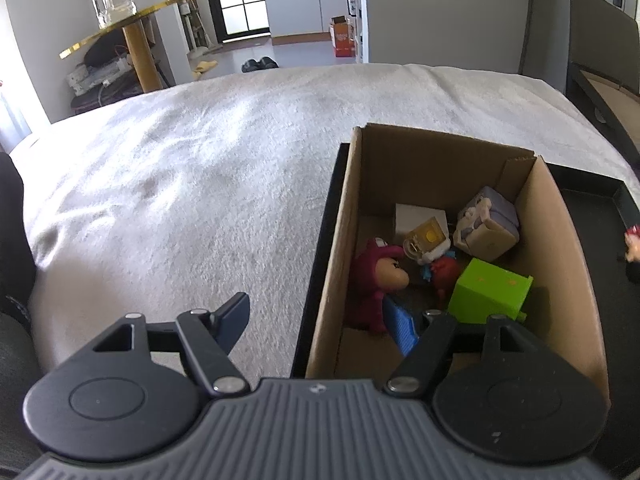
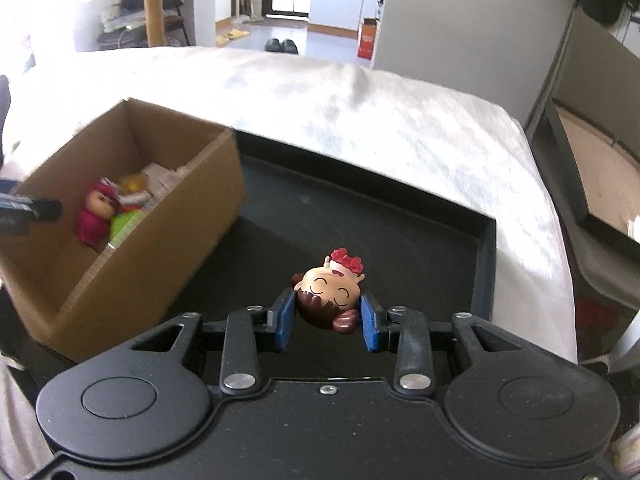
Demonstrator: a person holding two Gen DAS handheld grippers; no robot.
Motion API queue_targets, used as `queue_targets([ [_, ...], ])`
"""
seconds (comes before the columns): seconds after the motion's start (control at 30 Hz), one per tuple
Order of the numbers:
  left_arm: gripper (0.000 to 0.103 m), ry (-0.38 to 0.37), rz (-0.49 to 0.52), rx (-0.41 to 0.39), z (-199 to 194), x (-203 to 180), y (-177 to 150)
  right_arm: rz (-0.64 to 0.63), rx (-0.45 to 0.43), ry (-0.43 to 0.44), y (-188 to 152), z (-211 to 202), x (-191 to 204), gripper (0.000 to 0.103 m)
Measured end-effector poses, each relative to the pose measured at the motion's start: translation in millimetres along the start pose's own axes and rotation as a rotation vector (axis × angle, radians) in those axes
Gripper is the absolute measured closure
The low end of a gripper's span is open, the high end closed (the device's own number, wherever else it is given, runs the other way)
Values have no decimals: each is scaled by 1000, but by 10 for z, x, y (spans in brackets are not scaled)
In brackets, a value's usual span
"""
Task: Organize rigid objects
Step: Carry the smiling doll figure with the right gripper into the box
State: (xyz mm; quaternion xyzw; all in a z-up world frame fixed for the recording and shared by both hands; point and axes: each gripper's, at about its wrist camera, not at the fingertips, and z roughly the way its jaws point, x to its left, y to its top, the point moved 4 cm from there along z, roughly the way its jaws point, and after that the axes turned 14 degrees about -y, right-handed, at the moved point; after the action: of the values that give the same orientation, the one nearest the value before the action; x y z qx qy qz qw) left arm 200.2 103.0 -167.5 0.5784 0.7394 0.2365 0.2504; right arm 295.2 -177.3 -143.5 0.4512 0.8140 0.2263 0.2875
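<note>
Your right gripper (image 2: 327, 320) pinches a small doll (image 2: 329, 295) by its brown-haired head, blue pads touching both sides, above the black tray (image 2: 486, 264). At ten o'clock from it stands the cardboard box (image 2: 160, 240), resting on the tray's left part. Your left gripper (image 1: 320, 320) hangs with jaws spread wide, straddling the box's near left wall, one pad over the white bedcover (image 1: 180, 180). Inside the box lie a pink figure (image 1: 370, 276), a green block (image 1: 488, 292), a red figure (image 1: 442, 270) and a pale cube (image 1: 486, 226).
</note>
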Motion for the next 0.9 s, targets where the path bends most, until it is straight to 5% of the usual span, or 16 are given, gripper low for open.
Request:
queue_targets([
  [0.17, 66, -24, -29, 11, -15, 65, -32, -12, -38, 28, 157, -158, 150, 69],
  [0.27, 75, -41, -34, 7, -41, 82, -32, -26, -60, 42, 248, -245, 251, 69],
  [0.57, 92, -99, -29, -4, -98, 56, -58, -63, -106, 78, 466, -433, 531, 69],
  [0.9, 93, -116, -26, -21, -120, 69, -64, -116, -111, 126, 570, -518, 894, 69],
])
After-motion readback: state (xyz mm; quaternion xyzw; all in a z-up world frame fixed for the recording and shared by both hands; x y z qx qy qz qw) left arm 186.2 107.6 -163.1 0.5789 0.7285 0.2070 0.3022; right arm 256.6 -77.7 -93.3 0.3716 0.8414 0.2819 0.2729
